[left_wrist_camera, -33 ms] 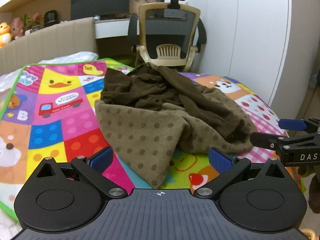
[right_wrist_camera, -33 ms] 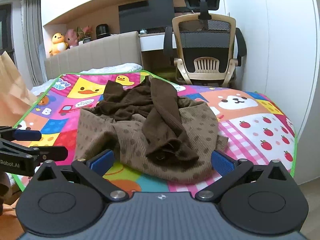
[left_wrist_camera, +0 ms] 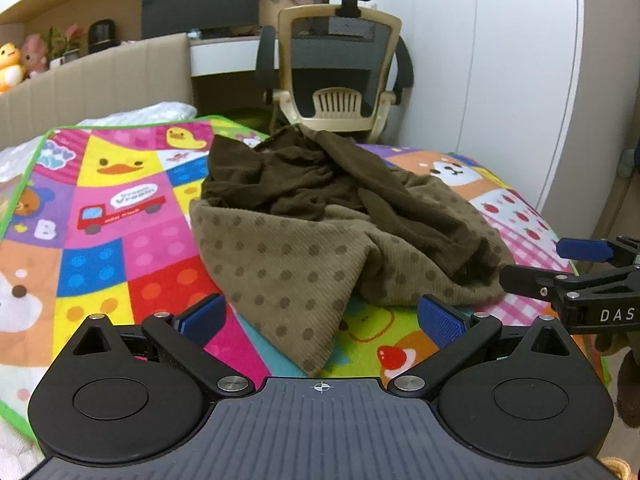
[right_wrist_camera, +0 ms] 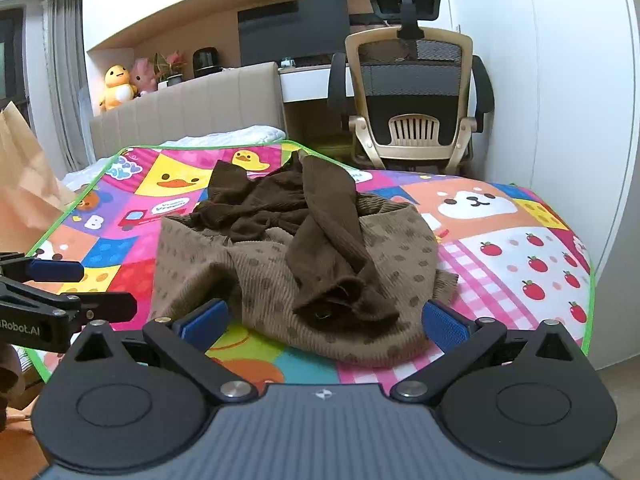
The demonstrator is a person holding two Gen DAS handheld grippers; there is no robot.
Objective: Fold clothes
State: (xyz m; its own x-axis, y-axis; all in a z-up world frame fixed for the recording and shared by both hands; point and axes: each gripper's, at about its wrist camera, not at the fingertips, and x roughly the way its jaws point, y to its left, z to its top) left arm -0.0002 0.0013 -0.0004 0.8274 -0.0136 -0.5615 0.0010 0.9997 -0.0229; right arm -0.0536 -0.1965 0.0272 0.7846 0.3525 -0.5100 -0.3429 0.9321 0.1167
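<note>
A crumpled garment lies in a heap on the colourful play mat. Its light brown dotted corduroy part spreads low, and a dark brown knit part is piled on top. My left gripper is open at the mat's near edge, and a pointed corner of the dotted cloth reaches between its blue pads without being clamped. My right gripper is open too, with the heap's near hem and a dark sleeve end just ahead of it. Each gripper shows at the other view's side: the right gripper and the left gripper.
The mat covers a bed with a beige headboard. An office chair stands behind the far edge, before a desk with a monitor. A white wall runs along the right. A brown paper bag stands at the left.
</note>
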